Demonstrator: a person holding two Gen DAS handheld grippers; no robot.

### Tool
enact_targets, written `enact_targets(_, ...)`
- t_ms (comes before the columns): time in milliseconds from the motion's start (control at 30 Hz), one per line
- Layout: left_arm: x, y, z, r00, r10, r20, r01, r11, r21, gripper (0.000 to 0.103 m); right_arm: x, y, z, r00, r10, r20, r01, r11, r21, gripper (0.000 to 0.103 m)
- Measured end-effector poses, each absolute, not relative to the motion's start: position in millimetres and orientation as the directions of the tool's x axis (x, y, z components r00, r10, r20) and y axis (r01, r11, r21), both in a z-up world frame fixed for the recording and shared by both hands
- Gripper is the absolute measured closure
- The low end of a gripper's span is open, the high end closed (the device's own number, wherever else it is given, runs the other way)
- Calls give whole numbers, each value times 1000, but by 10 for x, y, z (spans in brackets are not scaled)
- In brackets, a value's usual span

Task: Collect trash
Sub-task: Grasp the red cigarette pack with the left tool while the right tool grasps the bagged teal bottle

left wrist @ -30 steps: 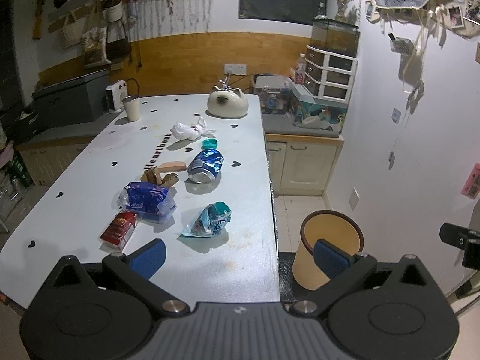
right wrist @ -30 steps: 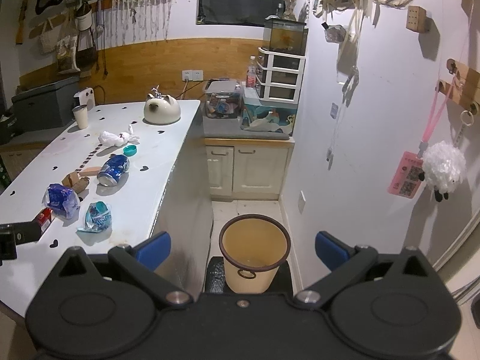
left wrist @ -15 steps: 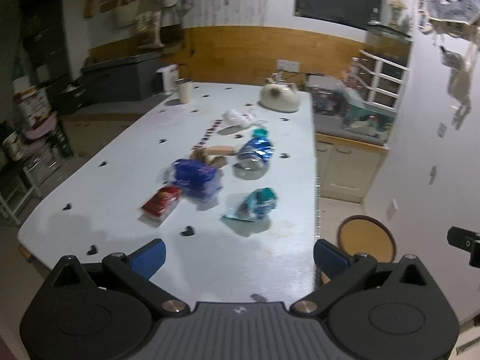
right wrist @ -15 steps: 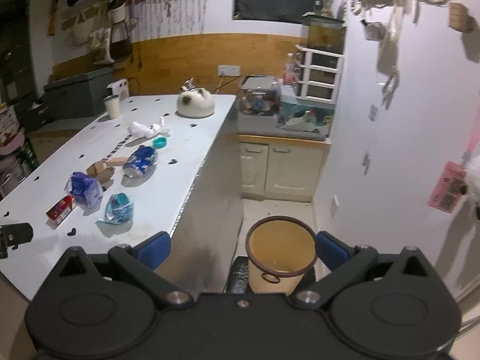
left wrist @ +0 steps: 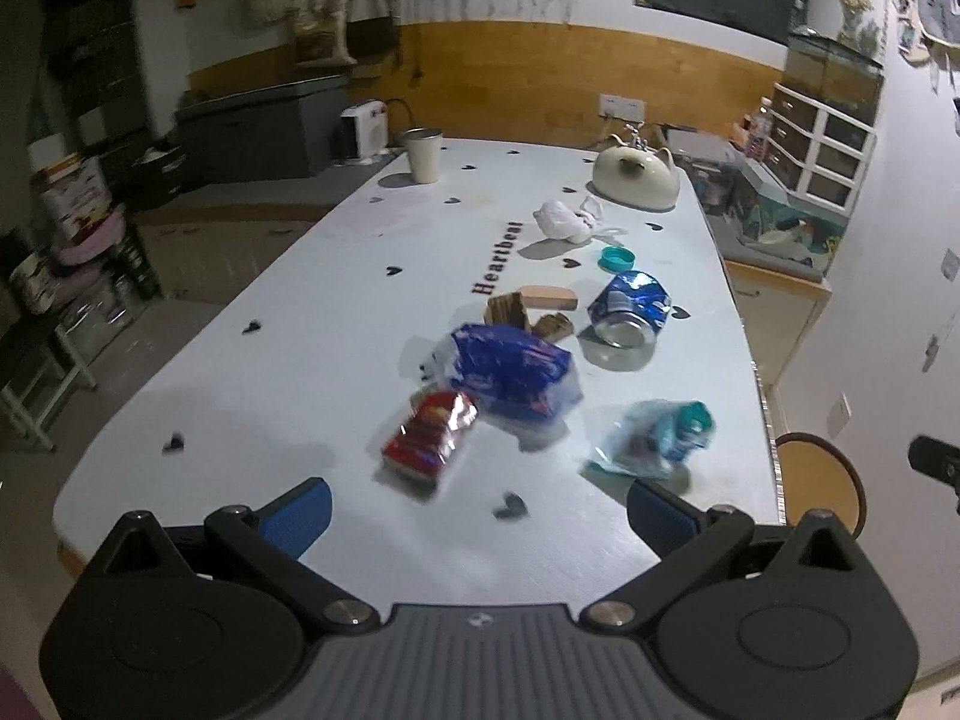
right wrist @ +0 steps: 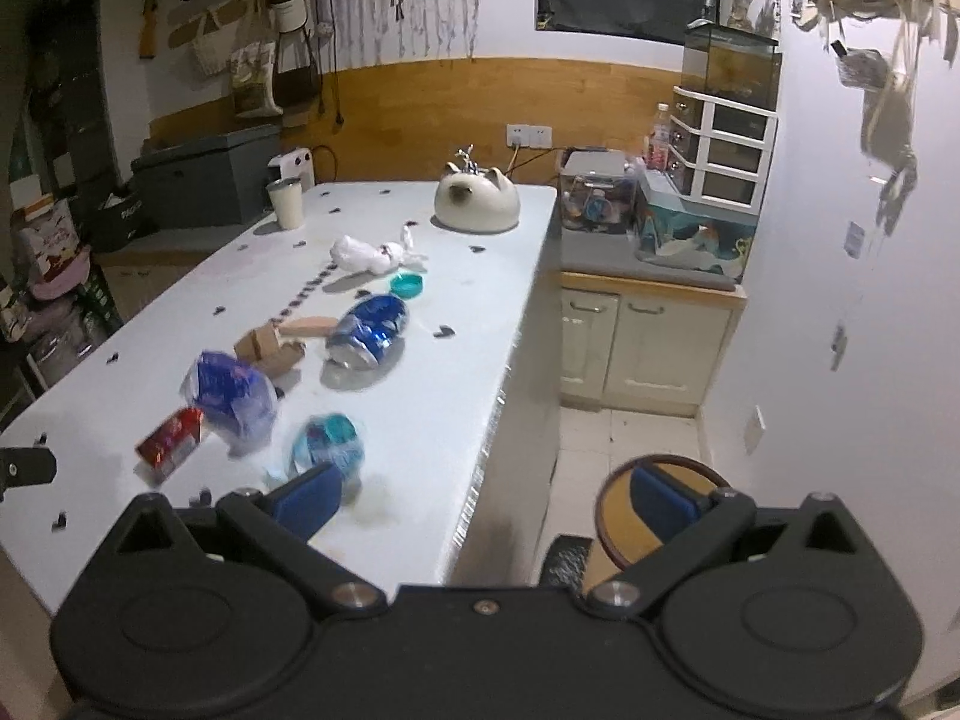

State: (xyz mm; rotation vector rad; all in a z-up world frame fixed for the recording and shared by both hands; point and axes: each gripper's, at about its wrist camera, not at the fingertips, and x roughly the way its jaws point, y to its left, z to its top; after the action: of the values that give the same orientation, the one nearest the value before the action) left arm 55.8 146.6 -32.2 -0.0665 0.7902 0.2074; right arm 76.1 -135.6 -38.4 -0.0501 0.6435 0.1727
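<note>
Both tongs gape wide and hold nothing: the left gripper [left wrist: 477, 507] hovers over the tabletop's [left wrist: 288, 324] near edge, bare surface to its left. The red packet [left wrist: 429, 435], blue bag [left wrist: 510, 369] and teal wrapper [left wrist: 657, 435] lie toward the right edge; the bin [right wrist: 624, 516] stands on the floor below the right gripper [right wrist: 486, 495].

"Heartbeat" – dark lettering on white table [left wrist: 312, 324], no other legible txt

A red packet [left wrist: 429, 439], blue wrapper [left wrist: 510, 373], teal wrapper [left wrist: 654, 438] and crushed can [left wrist: 630, 316] lie on the table [left wrist: 300, 360].
</note>
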Motion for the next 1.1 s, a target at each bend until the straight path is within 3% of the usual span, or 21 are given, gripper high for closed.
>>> enact_targets(200, 1029, 1900, -473, 662, 98, -743, -114, 993, 29, 0, 1150, -790, -615, 802, 123, -585, -173, 984, -31, 0)
enact_targets(433, 1503, 2201, -808, 591, 26, -806, -1, 1000, 31, 0, 1657, -262, -1063, 729, 141, -670, -175, 985, 17, 0)
enact_targets(600, 1824, 2295, -1103, 525, -16, -851, 73, 997, 26, 0, 1980, -75, -1399, 654, 168, -738, -92, 985, 143, 0)
enact_targets(800, 2103, 2375, -1453, 447, -91, -890, 151, 988, -25, 0, 2243, -37, -1725, 582, 170, -795, 140, 942, 304, 0)
enact_targets(967, 2292, 2386, -1630, 422, -72, -904, 157, 988, -6, 1, 2315, 4, -1845, 563, 163, -810, 232, 910, 344, 17)
enact_targets(1100, 2373, 2428, -1701, 417, -66, -907, 131, 991, -12, 17, 2354, 14, -1844, 573, 171, -802, 253, 894, 371, 25)
